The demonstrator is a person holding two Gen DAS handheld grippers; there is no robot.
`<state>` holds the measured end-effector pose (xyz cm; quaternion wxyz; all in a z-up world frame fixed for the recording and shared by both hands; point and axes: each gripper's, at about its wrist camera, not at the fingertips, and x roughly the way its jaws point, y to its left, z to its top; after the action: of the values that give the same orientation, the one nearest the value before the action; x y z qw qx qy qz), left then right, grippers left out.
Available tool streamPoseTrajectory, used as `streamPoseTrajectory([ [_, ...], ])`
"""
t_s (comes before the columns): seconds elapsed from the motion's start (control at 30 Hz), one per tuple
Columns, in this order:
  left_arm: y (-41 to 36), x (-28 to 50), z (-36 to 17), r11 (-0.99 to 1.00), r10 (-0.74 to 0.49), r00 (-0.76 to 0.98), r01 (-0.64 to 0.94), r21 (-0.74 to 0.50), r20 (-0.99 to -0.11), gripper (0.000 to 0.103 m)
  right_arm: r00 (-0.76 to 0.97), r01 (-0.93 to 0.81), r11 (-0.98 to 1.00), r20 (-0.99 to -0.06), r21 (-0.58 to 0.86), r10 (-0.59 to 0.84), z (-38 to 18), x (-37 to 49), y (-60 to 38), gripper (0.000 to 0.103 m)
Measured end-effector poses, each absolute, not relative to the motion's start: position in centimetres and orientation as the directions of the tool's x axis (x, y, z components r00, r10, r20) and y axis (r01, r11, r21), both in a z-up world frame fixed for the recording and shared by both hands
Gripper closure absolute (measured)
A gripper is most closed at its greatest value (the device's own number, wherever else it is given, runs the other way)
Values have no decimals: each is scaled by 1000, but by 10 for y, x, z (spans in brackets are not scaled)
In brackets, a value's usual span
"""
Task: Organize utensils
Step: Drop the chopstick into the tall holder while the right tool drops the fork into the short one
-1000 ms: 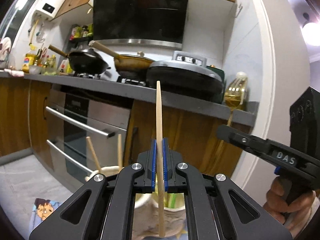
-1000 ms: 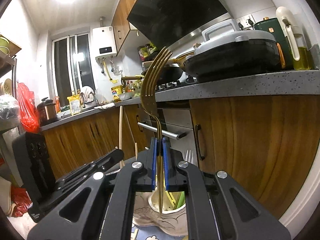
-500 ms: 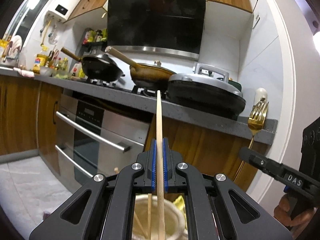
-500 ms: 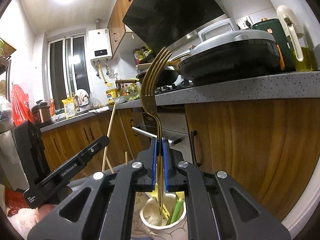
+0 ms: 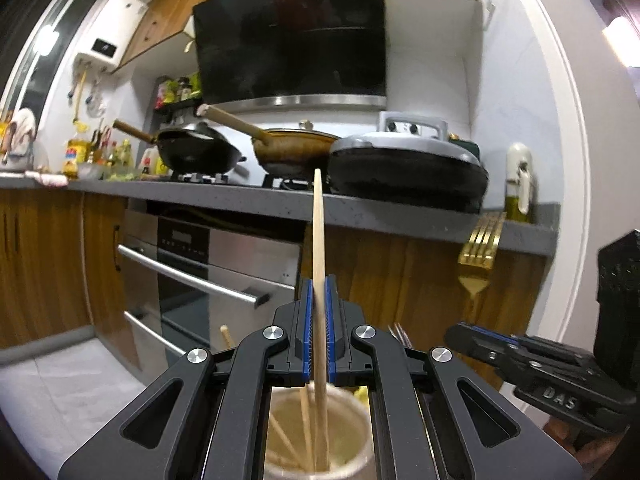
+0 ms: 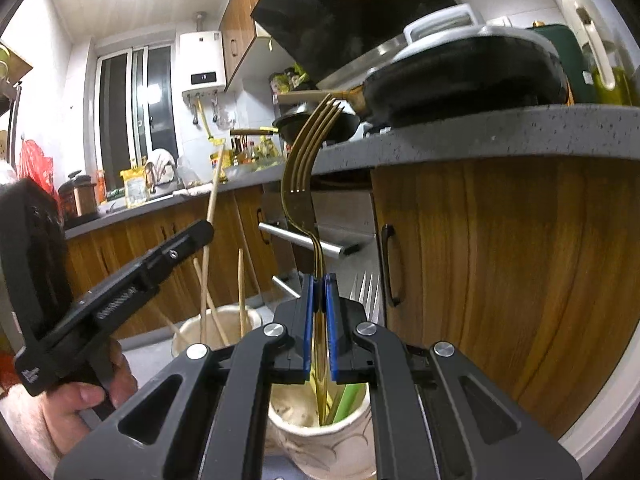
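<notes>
My left gripper (image 5: 318, 300) is shut on a wooden chopstick (image 5: 319, 240) that stands upright, its lower end inside a pale ceramic holder (image 5: 352, 468) with several chopsticks in it. My right gripper (image 6: 319, 296) is shut on a gold fork (image 6: 306, 168), tines up, its handle end dipping into a second white holder (image 6: 352, 436) that holds green-handled utensils. A silver fork (image 6: 366, 288) stands in that holder behind my gripper. In the right wrist view the left gripper (image 6: 202, 230) and chopstick holder (image 6: 188, 330) sit at left. The gold fork (image 5: 482, 248) shows at right in the left wrist view.
A grey countertop (image 5: 400, 216) with a black wok (image 5: 196, 154), a brown pan (image 5: 292, 152) and a lidded griddle (image 5: 404, 164) runs behind. Wooden cabinets (image 6: 500, 272) and a steel oven (image 5: 208, 272) stand below it. A hand (image 6: 80, 396) grips the left tool.
Both grippers have sunk over their holders. The chopstick's lower end has gone down into the holder, and the fork's handle has dropped into the other one. Both views have swung a little.
</notes>
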<state>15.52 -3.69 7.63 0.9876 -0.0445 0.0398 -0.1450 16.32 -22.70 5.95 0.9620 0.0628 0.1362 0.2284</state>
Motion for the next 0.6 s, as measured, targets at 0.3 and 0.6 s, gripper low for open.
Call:
streamPoseTrajectory([
  [0.3,-43,137,65,953,-288,941,299,39,-177,96,827,-441,876,-291,197,481,45,161,-225,97],
  [0.6,-38,135,57,957,-278,939,289,28,-205,65,808,-413,877,-345,244,477,32,169,-232,97],
])
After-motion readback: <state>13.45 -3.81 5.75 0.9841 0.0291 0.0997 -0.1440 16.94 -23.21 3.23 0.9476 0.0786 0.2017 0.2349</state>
